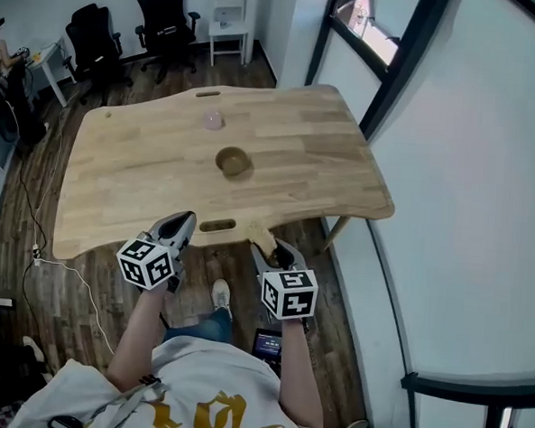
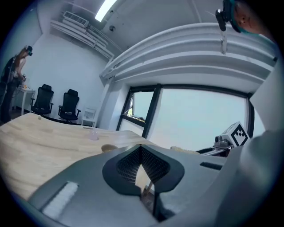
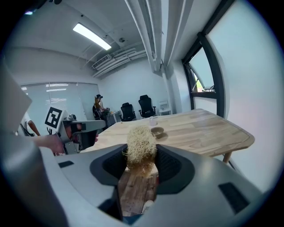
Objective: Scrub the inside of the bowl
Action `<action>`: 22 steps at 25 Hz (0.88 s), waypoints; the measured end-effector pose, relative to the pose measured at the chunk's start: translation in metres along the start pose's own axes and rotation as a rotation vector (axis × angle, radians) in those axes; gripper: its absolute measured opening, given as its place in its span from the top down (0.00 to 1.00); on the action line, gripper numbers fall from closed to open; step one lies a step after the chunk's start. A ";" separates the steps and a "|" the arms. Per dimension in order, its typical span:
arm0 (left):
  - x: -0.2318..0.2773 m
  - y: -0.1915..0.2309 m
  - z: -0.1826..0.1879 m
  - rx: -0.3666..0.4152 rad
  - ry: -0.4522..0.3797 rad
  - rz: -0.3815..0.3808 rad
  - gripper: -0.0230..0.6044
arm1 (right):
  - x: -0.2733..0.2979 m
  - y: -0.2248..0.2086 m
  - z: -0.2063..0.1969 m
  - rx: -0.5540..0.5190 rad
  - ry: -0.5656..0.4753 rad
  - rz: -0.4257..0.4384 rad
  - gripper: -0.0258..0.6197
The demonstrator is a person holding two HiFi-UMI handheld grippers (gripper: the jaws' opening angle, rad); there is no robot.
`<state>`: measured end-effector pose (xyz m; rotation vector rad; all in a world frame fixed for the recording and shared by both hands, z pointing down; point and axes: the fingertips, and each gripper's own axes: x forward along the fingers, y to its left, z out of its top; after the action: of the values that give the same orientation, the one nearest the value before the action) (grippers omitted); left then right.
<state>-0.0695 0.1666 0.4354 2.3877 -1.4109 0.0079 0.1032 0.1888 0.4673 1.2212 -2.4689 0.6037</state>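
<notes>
A small brown wooden bowl (image 1: 234,162) stands upright near the middle of the light wooden table (image 1: 143,174). It also shows far ahead in both gripper views as the bowl (image 2: 109,147) and the bowl (image 3: 156,130). Both grippers hover at the table's near edge, well short of the bowl. My left gripper (image 1: 186,222) is shut with nothing in it; its tips (image 2: 141,147) meet. My right gripper (image 1: 269,251) is shut on a straw-coloured fibre scrubber (image 3: 141,148), which sticks up between the pads.
A clear cup (image 1: 212,120) stands just beyond the bowl. The table's front edge has a cut-out slot (image 1: 217,224). Black office chairs (image 1: 166,21) and a white side table (image 1: 230,21) stand beyond it, a window wall (image 1: 385,71) at the right. A person (image 3: 98,106) stands far back.
</notes>
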 end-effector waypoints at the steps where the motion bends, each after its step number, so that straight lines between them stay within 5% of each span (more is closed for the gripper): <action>1: 0.015 0.012 0.005 -0.004 0.008 0.007 0.96 | 0.015 -0.006 0.006 0.006 0.011 0.011 0.69; 11: 0.131 0.126 0.033 -0.052 0.079 0.037 0.96 | 0.146 -0.059 0.062 -0.022 0.088 -0.031 0.69; 17: 0.176 0.138 0.035 -0.024 0.135 -0.056 0.96 | 0.180 -0.075 0.076 0.015 0.104 -0.044 0.69; 22: 0.185 0.163 0.034 -0.057 0.125 -0.019 0.96 | 0.195 -0.085 0.076 0.022 0.123 -0.065 0.69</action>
<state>-0.1214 -0.0715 0.4889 2.3117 -1.3133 0.1089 0.0509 -0.0268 0.5104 1.2291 -2.3180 0.6694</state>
